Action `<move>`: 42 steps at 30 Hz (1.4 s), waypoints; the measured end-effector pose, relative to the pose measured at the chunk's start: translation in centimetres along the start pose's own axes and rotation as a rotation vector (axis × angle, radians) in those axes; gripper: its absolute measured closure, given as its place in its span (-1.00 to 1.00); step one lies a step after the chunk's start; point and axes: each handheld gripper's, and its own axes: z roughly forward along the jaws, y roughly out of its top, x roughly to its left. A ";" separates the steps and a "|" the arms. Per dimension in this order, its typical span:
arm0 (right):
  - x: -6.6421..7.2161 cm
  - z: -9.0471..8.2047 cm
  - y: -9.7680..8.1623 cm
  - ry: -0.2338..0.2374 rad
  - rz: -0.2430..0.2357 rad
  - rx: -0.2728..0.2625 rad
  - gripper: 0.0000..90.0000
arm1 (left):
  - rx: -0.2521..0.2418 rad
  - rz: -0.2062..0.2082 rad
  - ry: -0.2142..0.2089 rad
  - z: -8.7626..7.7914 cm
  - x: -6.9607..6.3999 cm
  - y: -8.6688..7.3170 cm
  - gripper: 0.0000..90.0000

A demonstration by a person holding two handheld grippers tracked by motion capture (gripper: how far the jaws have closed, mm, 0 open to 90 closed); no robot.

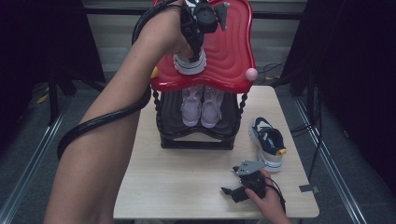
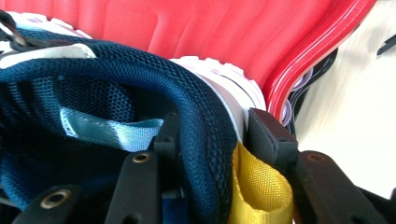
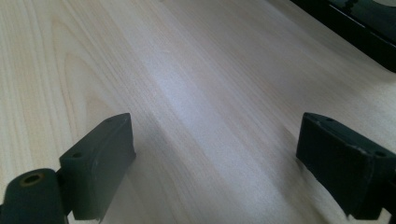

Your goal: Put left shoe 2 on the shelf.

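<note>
A navy mesh sneaker [image 1: 190, 63] with a white sole stands on the red top shelf [image 1: 233, 56] of a small shoe rack. My left gripper [image 1: 194, 53] reaches down onto its heel. In the left gripper view one jaw sits inside the collar and the other outside, with the navy heel [image 2: 205, 116] and its yellow pull tab [image 2: 257, 186] between them; the tab hangs loose, so the pads do not press. The matching sneaker [image 1: 268, 142] lies on the table at the right. My right gripper [image 1: 231, 192] rests low over the table's front, open [image 3: 215, 154] with nothing between its fingers.
A pair of pink shoes [image 1: 201, 107] sits on the rack's black lower shelf [image 1: 196, 135]. The rack stands at the back of the light wooden table [image 1: 187, 182]. A pink knob [image 1: 251, 73] marks the red shelf's right corner. Dark curtains flank the table.
</note>
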 end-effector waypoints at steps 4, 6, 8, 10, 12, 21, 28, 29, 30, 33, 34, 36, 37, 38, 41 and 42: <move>0.0 0.0 0.0 -0.001 0.000 0.000 -0.76 | -0.007 0.007 0.009 0.0 0.1 0.0 0.18; 0.0 0.0 0.0 0.000 0.000 0.000 -0.76 | -0.010 -0.002 0.008 0.0 0.1 -0.1 0.15; 0.0 0.0 0.0 0.000 0.000 0.000 -0.76 | -0.016 -0.005 0.017 -0.1 0.1 -0.1 0.10; 0.0 0.0 0.0 0.000 0.001 0.000 -0.76 | -0.025 -0.014 0.024 -0.2 0.2 -0.2 0.00; 0.0 0.0 0.0 0.000 0.000 0.000 -0.76 | -0.039 -0.035 0.022 -0.2 0.3 -0.3 -0.08; 0.0 0.0 0.0 0.000 0.001 0.000 -0.76 | -0.067 -0.123 0.004 -0.7 0.6 -0.8 -0.30; 0.0 0.0 0.0 0.000 0.000 0.000 -0.76 | -0.066 -0.204 -0.008 -1.1 0.8 -1.2 -0.34; 0.0 0.0 0.0 0.000 0.000 0.000 -0.76 | -0.071 -0.210 -0.010 -1.1 0.8 -1.2 -0.34; 0.0 0.0 0.0 0.000 0.000 0.000 -0.76 | -0.072 -0.216 -0.015 -1.1 0.8 -1.3 -0.36; 0.0 0.0 0.0 -0.001 0.000 0.000 -0.76 | -0.081 -0.238 -0.032 -1.3 0.7 -1.4 -0.39; 0.0 0.0 0.0 0.000 0.000 0.000 -0.76 | -0.076 -0.233 -0.037 -1.4 0.8 -1.4 -0.39; 0.0 0.0 0.0 -0.001 0.000 0.000 -0.76 | -0.081 -0.257 -0.044 -1.5 0.7 -1.5 -0.38; 0.0 0.0 0.0 -0.001 0.000 0.000 -0.76 | -0.080 -0.257 -0.048 -1.6 0.7 -1.5 -0.38; 0.0 0.0 0.0 0.000 0.000 0.000 -0.76 | -0.080 -0.263 -0.054 -1.7 0.6 -1.6 -0.38; 0.0 0.0 0.0 -0.001 -0.001 0.000 -0.76 | -0.089 -0.270 -0.058 -1.9 0.5 -1.8 -0.39; 0.0 0.0 0.0 -0.001 0.000 0.000 -0.76 | -0.088 -0.262 -0.065 -2.0 0.5 -1.9 -0.40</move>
